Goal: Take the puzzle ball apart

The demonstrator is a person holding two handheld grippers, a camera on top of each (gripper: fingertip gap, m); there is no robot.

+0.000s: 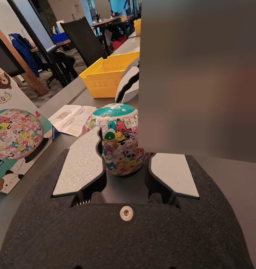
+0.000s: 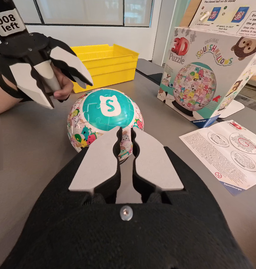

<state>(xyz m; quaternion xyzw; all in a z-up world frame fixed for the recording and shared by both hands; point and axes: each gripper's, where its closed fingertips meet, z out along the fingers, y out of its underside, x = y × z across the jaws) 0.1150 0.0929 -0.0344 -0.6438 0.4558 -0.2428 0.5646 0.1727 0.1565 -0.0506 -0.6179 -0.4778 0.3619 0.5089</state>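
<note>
The puzzle ball (image 2: pixel 107 115), whole, with a teal cap on top and many cartoon figures, stands on a small dark base on the grey table (image 2: pixel 29 145). My right gripper (image 2: pixel 126 130) hovers at its near side, just below the cap. Its fingers are nearly together with a thin slit between the tips and hold nothing. My left gripper (image 2: pixel 69 96) is wide open and empty, raised above and left of the ball. In the left wrist view the ball (image 1: pixel 118 116) sits between the open left gripper's (image 1: pixel 123 145) fingers. A blurred patch hides the right finger's tip there. The right gripper (image 1: pixel 128 84) shows behind the ball.
A yellow bin (image 2: pixel 109 64) stands behind the ball; it also shows in the left wrist view (image 1: pixel 104 78). The puzzle's box (image 2: pixel 204 75) stands at the right, and a folded instruction sheet (image 2: pixel 226 152) lies in front of it. Chairs and tables (image 1: pixel 83 39) stand beyond the table edge. The grippers' ends are close to 10 cm from one another.
</note>
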